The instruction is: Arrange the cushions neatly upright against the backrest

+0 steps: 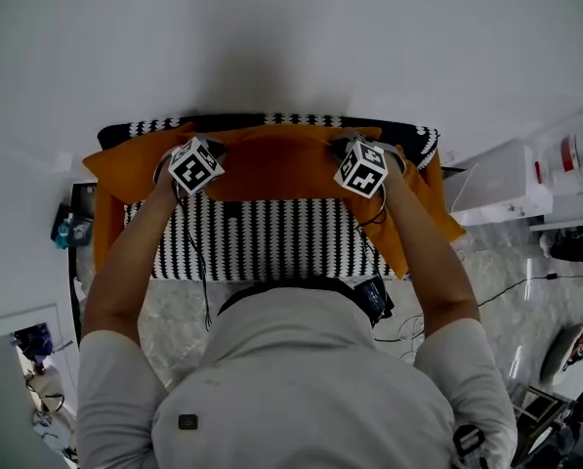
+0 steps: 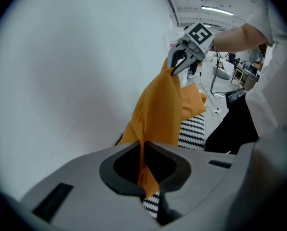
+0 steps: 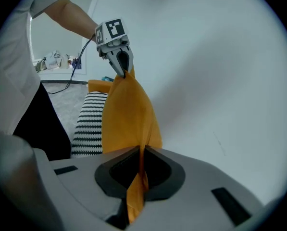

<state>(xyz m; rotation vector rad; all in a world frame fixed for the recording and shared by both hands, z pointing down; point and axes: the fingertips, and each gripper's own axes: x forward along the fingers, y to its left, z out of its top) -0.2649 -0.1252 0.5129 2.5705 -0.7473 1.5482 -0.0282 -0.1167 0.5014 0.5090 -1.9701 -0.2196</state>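
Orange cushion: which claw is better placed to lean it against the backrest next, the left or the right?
Neither clearly. The left claw and the right claw are both shut on the top edge of the orange cushion, level with each other above the striped seat, so both should probably move together.

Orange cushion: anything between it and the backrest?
Nothing visible. Left gripper and right gripper are shut on the cushion at its top edge; it hangs over the striped seat, just before the backrest. Behind it is hidden.
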